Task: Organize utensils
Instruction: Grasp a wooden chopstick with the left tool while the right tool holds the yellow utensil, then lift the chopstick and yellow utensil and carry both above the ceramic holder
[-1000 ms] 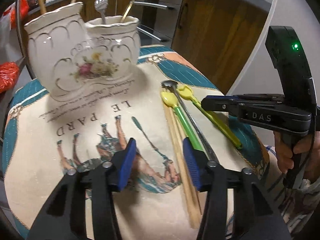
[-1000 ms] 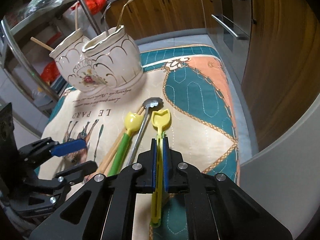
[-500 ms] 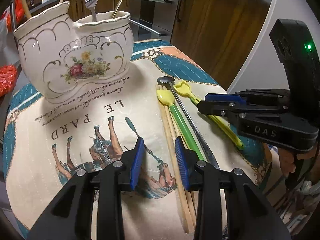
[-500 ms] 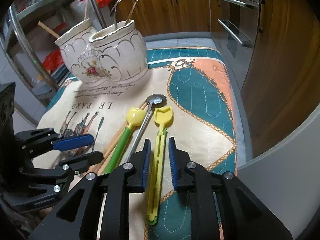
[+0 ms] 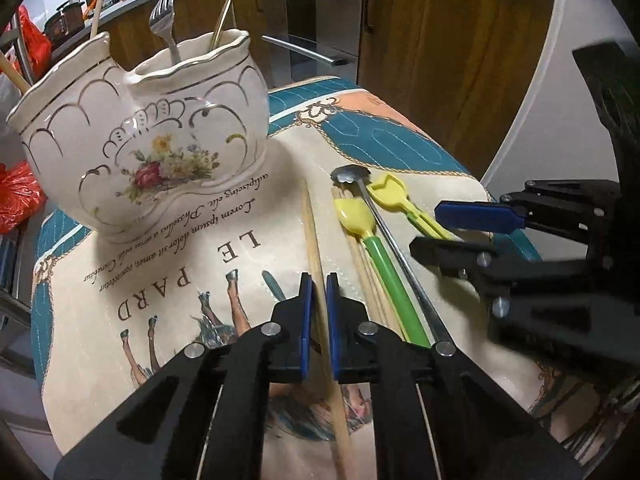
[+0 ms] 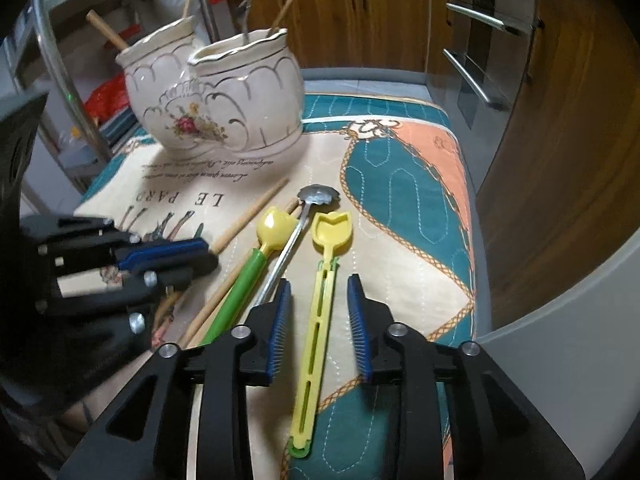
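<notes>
My left gripper (image 5: 316, 292) is shut on a wooden chopstick (image 5: 311, 232), which points toward the white floral two-pot ceramic holder (image 5: 136, 152). The holder has two forks and wooden sticks in it. My right gripper (image 6: 318, 296) is open, its pads either side of the yellow plastic spoon (image 6: 324, 276) lying on the printed mat. Beside it lie a yellow-headed spoon with a green handle (image 6: 250, 276), a metal spoon (image 6: 298, 228) and more chopsticks (image 5: 366, 276). The left gripper also shows in the right wrist view (image 6: 176, 256), with the chopstick (image 6: 252, 212) sticking out.
The printed mat (image 6: 400, 168) covers a small table whose right edge drops off toward wooden cabinets (image 6: 560, 160). A metal rack with red bags (image 5: 16, 196) stands left of the holder. An oven front with bar handles (image 6: 476, 76) is behind.
My left gripper moved forward and closed on one chopstick, shifting it left of the others. My right gripper let go of the yellow spoon and opened wide.
</notes>
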Demonstrator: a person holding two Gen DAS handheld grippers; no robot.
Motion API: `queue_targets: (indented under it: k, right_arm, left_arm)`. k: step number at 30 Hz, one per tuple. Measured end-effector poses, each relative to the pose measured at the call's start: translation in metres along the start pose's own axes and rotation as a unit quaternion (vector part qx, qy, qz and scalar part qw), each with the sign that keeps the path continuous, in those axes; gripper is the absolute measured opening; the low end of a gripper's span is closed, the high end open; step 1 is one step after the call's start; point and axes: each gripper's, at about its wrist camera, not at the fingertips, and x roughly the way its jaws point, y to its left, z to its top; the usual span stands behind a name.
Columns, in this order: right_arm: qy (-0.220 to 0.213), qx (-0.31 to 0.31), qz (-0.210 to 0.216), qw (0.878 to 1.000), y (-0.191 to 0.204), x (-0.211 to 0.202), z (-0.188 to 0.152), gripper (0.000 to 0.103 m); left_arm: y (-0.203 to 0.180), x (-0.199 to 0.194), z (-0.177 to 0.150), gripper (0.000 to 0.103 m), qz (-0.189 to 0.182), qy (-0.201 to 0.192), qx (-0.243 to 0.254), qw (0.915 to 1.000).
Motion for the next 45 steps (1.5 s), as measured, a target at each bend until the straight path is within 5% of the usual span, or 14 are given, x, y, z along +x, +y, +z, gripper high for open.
queue_targets:
  k: [3,8,16,21,25,30,36,45]
  right_arm:
    - [-0.004,-0.017,-0.015,1.0,0.005,0.001,0.0,0.031]
    - [-0.007,-0.022,-0.013,1.0,0.005,0.001,-0.001,0.011]
    - [-0.002,-0.014,0.002,1.0,-0.003,0.0,-0.002,0.011]
    - [0.007,-0.032,-0.011,0.999,0.0,0.0,0.002,0.025]
    - [0.01,-0.048,-0.023,0.999,0.005,0.002,0.004,0.026]
    - [0.011,-0.065,-0.032,0.997,0.012,0.005,0.007,0.01]
    - [-0.02,-0.046,-0.019,0.999,0.006,-0.008,0.005,0.01]
    - [-0.151,-0.032,0.044,0.987,0.012,-0.056,0.013,0.01]
  left_arm:
    - [0.01,-0.002,-0.003,0.006,0.004,-0.002,-0.004,1.0]
    - [0.035,-0.011,-0.014,0.006,0.006,-0.003,-0.018,0.9998]
    - [0.07,-0.029,-0.031,0.006,0.0,-0.005,-0.04,0.9992]
    - [0.075,-0.037,-0.04,0.006,-0.013,-0.003,-0.049,0.9987]
    - [0.076,-0.036,-0.043,0.006,-0.012,0.002,-0.053,0.9985]
    - [0.071,-0.03,-0.039,0.006,0.001,-0.004,-0.051,0.9987]
    - [0.079,-0.044,-0.042,0.006,-0.011,-0.061,-0.054,0.9967]
    - [0.091,-0.105,-0.053,0.006,-0.023,-0.2,-0.032,0.979]
